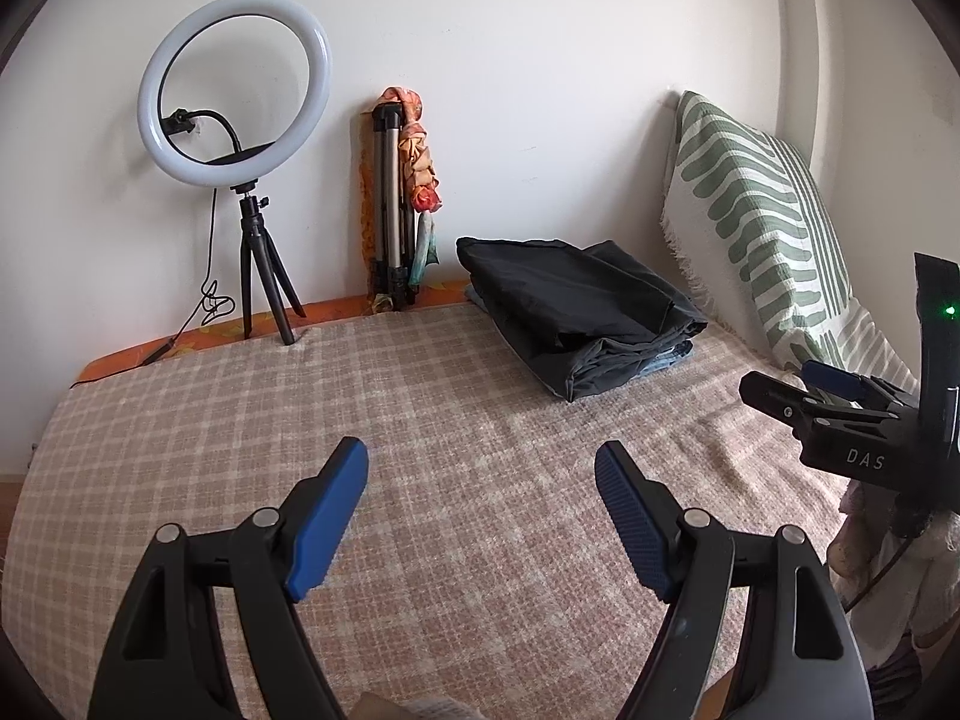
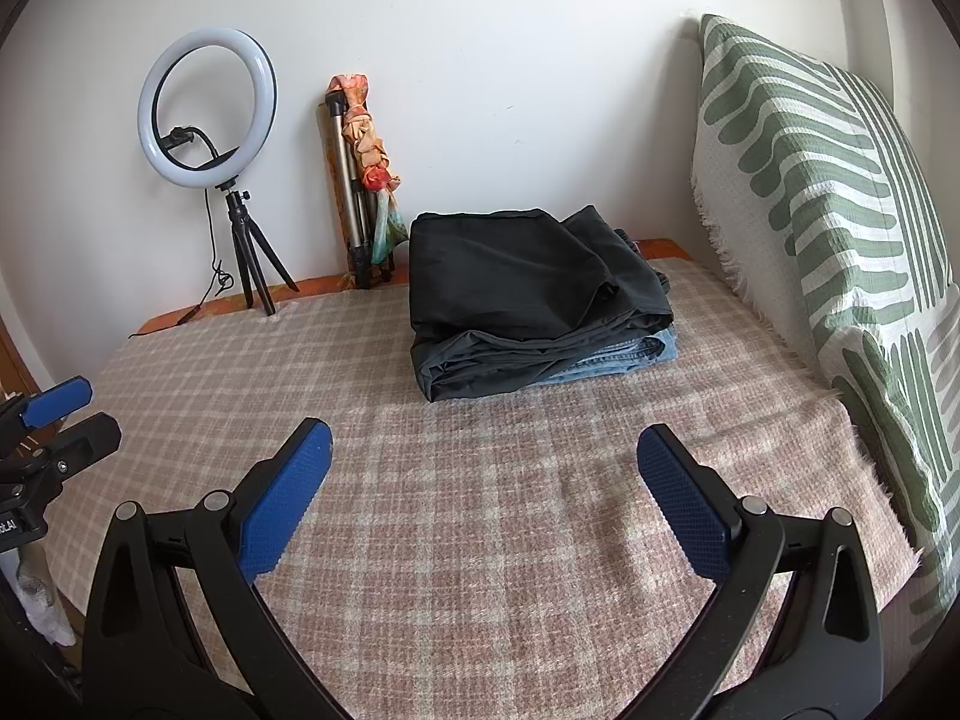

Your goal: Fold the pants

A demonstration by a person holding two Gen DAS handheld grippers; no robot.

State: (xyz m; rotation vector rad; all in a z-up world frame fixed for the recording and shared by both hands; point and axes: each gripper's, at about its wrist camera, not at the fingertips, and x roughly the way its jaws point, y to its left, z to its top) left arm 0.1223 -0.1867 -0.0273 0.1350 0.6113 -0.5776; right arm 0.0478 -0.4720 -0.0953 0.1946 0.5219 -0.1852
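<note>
The left gripper [image 1: 480,468] hangs over the checked blanket [image 1: 420,420] with its blue-padded fingers spread wide and nothing between them. The right gripper [image 2: 483,450] sits the same way, fingers wide apart and holding nothing, above the same blanket. Each gripper shows at the edge of the other's view, so they are side by side, apart from one another.

Taking the folded black pants [image 2: 528,294] as the landmark: they lie on the blanket ahead of both grippers, well apart from them, resting on top of a folded blue denim garment [image 2: 636,354] whose edge sticks out at their near right corner. To the right of the pants a green-and-white patterned cushion [image 2: 840,228] leans against the wall. To the left of the pants a folded tripod [image 2: 354,204] stands against the wall with an orange patterned cloth [image 2: 366,132] draped on it. Further left of the pants a ring light [image 2: 207,108] stands on a small black tripod [image 2: 252,264], its cable trailing down to the bed edge
</note>
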